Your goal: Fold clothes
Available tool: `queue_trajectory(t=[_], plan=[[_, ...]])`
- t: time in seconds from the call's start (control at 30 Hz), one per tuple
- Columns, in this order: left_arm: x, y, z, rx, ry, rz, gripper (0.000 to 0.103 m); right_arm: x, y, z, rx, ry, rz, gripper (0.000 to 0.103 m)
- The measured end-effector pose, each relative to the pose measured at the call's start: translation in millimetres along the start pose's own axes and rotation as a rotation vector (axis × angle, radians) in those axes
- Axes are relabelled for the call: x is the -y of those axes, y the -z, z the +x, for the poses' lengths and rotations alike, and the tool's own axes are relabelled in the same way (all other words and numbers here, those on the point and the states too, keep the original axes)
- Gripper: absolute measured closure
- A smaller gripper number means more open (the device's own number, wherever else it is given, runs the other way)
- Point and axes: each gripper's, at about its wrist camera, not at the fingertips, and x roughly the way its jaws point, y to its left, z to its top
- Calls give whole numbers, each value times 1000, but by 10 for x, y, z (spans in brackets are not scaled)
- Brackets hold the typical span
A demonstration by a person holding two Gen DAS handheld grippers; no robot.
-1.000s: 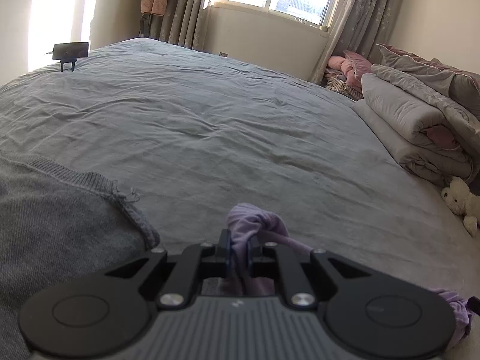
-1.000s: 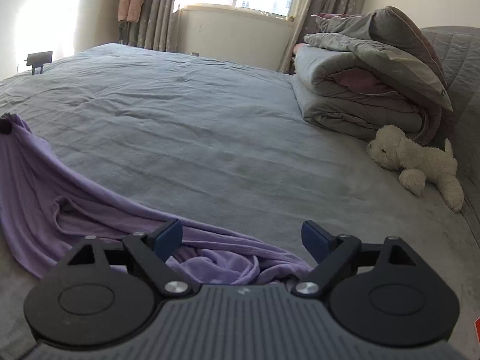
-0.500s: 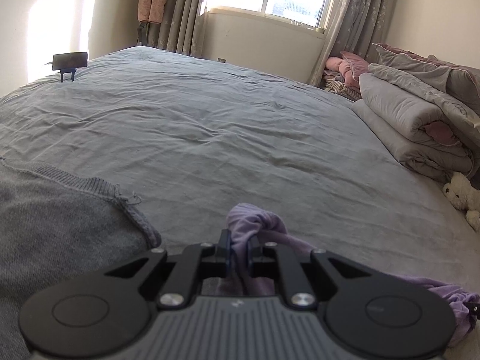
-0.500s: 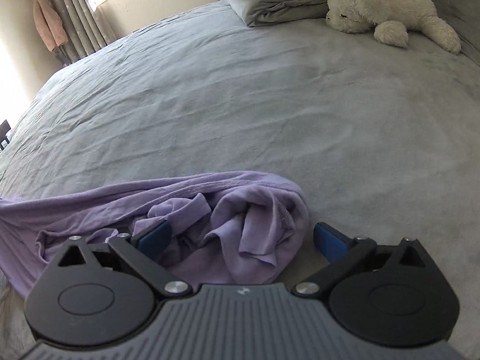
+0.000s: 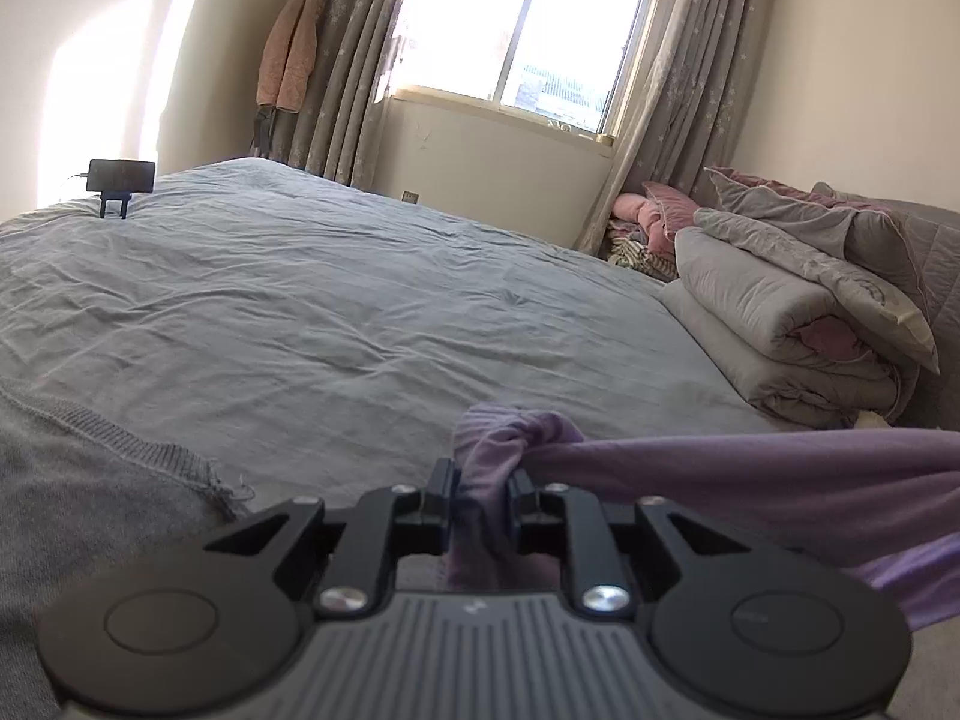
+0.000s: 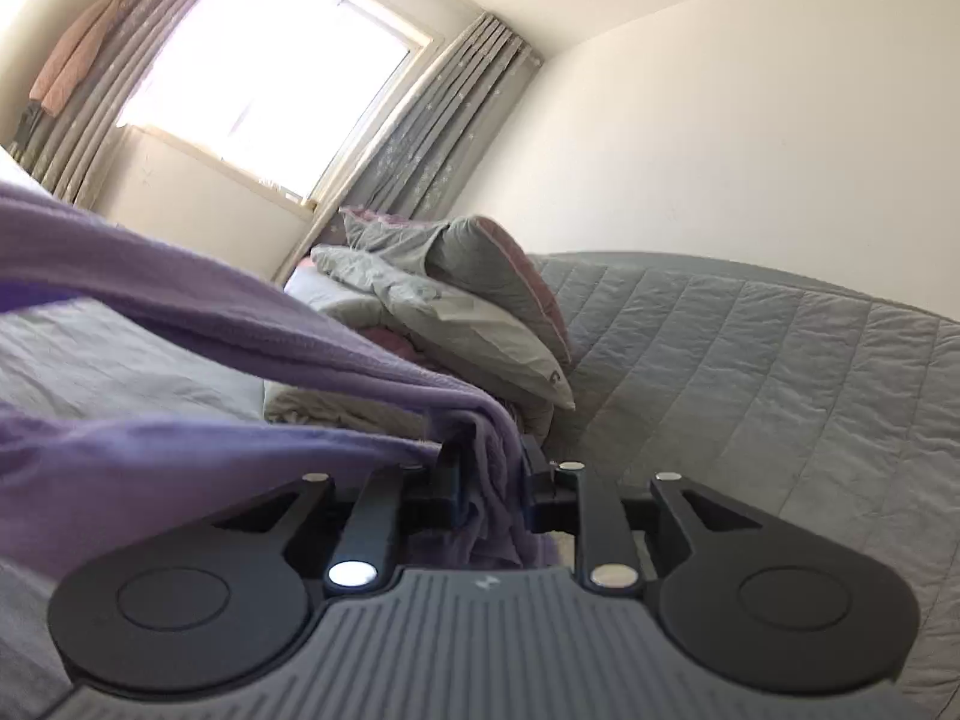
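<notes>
The left gripper (image 5: 480, 495) has its jaws easing apart, a bunch of the soft lilac knit garment (image 5: 750, 480) still pinched between them. The right gripper (image 6: 489, 480) is closing its jaws on the other end, which seems caught already. The garment hangs stretched between both, above the near edge of the grey-sheeted bed (image 5: 336, 312). A grey knitted sweater (image 5: 78, 498) lies at the bed's near left corner; folded grey quilts (image 5: 780, 330) are stacked along the far right edge.

Low wrist views, shared bedding pile (image 5: 798, 324)
</notes>
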Motion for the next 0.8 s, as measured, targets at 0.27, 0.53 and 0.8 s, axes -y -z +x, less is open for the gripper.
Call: queue_trajectory(t=[0.27, 0.53, 0.8], plan=[[-99, 160, 287, -108, -68, -17, 73, 63, 397, 498, -404, -219, 92, 27], [30, 263, 337, -171, -45, 58, 38, 172, 391, 598, -472, -192, 253, 13], [-3, 360, 429, -241, -49, 38, 34, 495, 398, 573, -437, -116, 491, 87]])
